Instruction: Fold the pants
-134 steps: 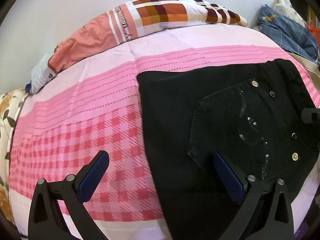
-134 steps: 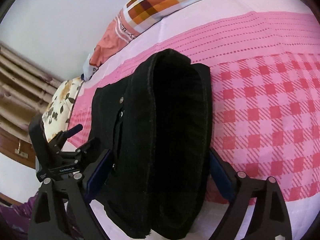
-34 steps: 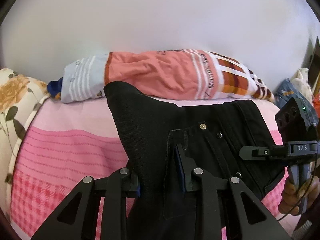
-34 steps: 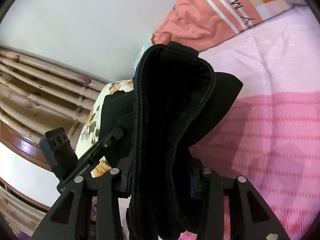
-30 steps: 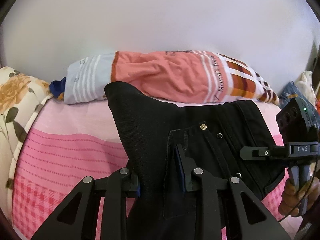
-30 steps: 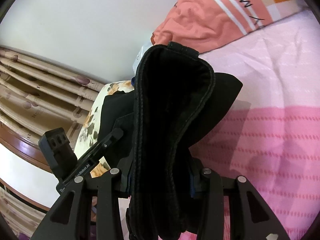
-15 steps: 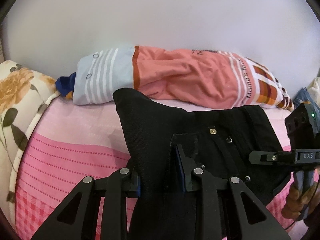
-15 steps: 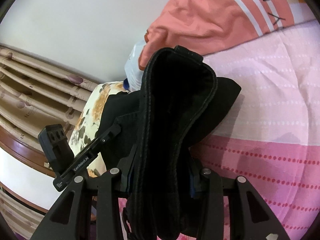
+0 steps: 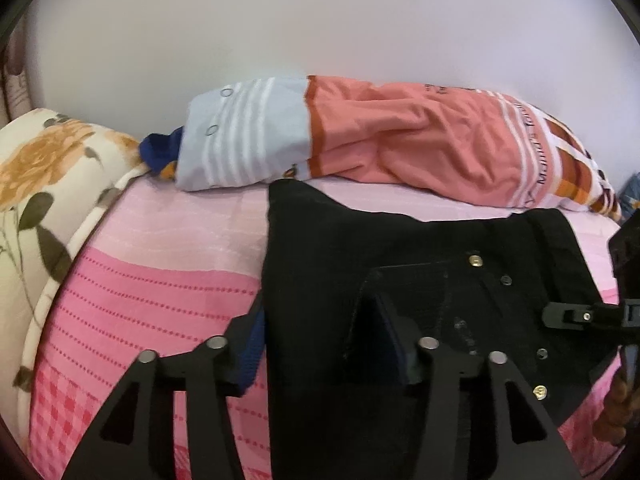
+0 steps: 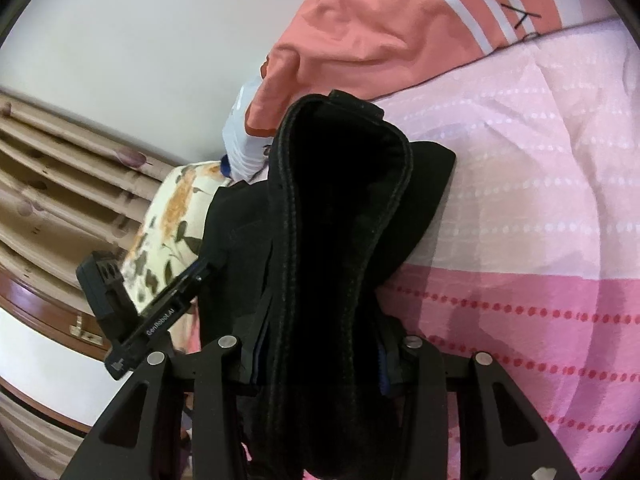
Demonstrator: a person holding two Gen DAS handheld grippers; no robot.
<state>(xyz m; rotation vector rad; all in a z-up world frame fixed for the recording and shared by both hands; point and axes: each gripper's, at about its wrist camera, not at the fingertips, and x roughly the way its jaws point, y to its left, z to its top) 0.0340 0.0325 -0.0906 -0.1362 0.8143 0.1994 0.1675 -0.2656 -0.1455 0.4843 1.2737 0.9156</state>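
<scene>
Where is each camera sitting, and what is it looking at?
Left wrist: rides the left gripper, jaws opening, looking down across black pants toward the pillow; a hand shows at right.
Right wrist: rides the right gripper, shut on the pants' thick fold, facing the pink bedsheet.
Both show pants, pillow and sheet.

The pants (image 9: 360,248) are plain black with small silver and brass studs; the bedsheet (image 9: 160,280) is pale pink with hot-pink dotted bands and pink-red checks; the bolster (image 9: 400,140) is salmon, pale blue with white stripes, and orange-brown plaid; the pillow (image 9: 40,176) is cream with orange flowers
</scene>
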